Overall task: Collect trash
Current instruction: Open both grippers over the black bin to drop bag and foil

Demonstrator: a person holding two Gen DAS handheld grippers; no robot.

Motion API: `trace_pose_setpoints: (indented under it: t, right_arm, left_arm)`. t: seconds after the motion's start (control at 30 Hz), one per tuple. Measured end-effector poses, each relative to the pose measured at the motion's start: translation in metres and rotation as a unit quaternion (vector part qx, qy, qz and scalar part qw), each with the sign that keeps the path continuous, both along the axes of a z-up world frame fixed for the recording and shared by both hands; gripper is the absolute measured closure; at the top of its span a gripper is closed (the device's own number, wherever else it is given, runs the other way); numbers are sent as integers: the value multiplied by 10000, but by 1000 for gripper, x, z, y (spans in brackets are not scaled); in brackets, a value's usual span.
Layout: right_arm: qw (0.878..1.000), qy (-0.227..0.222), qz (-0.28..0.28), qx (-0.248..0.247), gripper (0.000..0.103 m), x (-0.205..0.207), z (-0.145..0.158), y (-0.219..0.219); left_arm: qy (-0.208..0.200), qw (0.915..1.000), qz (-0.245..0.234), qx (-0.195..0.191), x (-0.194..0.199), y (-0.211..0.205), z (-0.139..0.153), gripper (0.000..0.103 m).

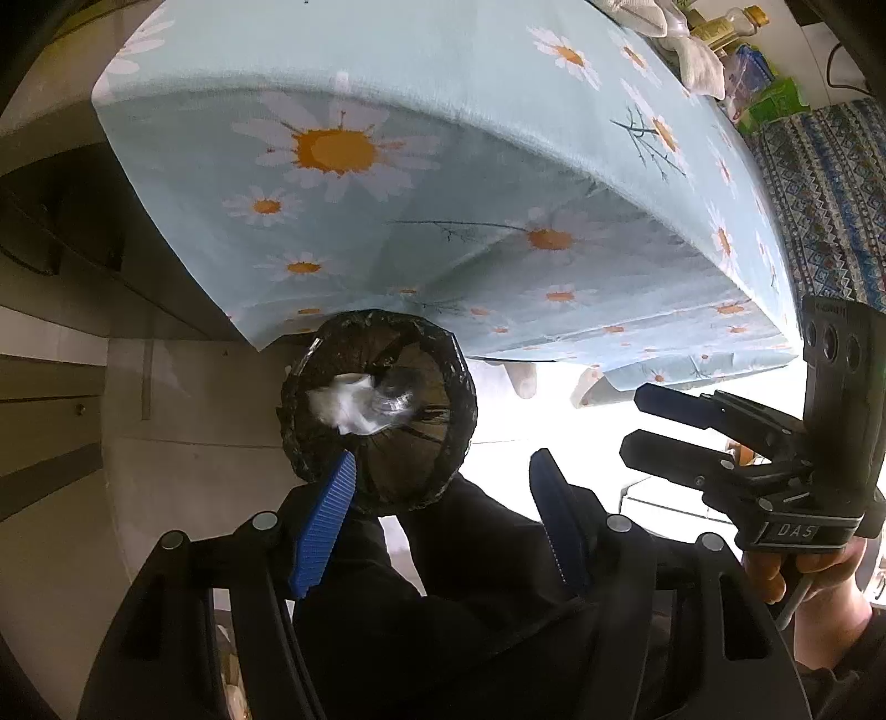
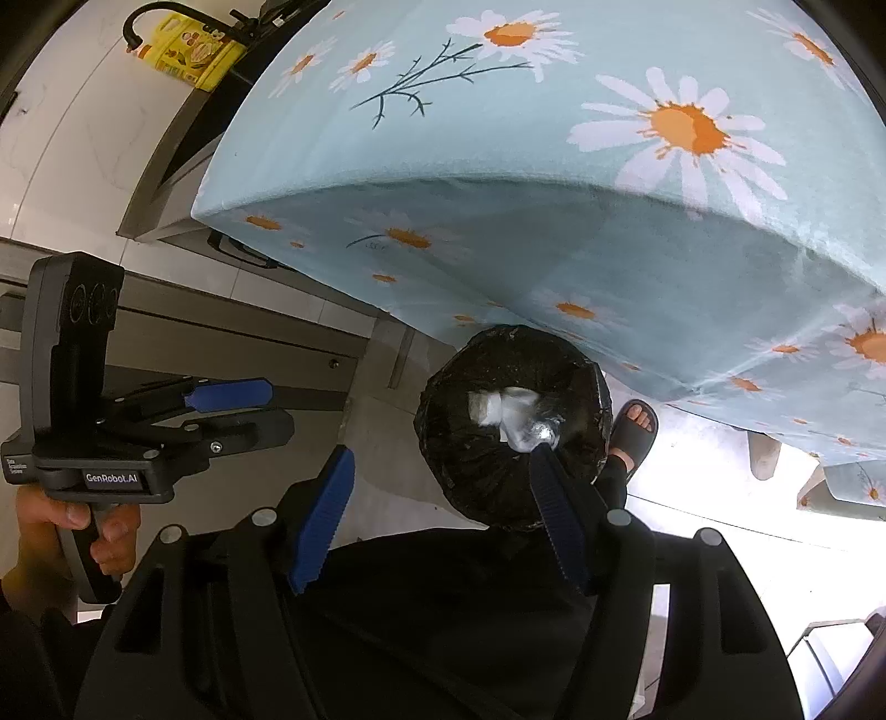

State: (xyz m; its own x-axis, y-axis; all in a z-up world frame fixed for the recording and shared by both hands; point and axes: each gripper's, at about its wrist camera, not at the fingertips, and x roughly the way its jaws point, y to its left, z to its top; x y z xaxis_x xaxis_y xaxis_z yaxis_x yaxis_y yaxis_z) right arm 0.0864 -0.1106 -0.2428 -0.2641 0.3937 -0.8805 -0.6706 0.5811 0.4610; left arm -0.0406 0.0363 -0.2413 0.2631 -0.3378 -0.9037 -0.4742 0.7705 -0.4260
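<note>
A round bin lined with a black bag [image 1: 382, 410] stands on the floor beside the table; it also shows in the right wrist view [image 2: 515, 426]. White crumpled paper and clear plastic trash [image 1: 354, 407] lie inside it, also seen from the right [image 2: 512, 415]. My left gripper [image 1: 443, 482] is open and empty above the bin's near rim. My right gripper [image 2: 443, 476] is open and empty above the bin too. Each gripper shows in the other's view: the right one [image 1: 659, 426] and the left one [image 2: 260, 410], both with a gap between the fingers.
A table with a light blue daisy cloth [image 1: 443, 166] overhangs the bin. Bottles and packets [image 1: 736, 61] sit at its far edge. A yellow bottle [image 2: 188, 50] stands on a shelf. A sandalled foot [image 2: 634, 432] is beside the bin. A patterned cloth [image 1: 825, 194] is at right.
</note>
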Motion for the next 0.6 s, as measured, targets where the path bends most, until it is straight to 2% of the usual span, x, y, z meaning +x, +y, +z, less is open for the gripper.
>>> trace_pose_setpoints:
  t: [0.6]
  right_arm:
    - [9995,-289,-20,82,37,0,29,-1]
  left_arm:
    - [-271,9996,58,101,1,4,24,40]
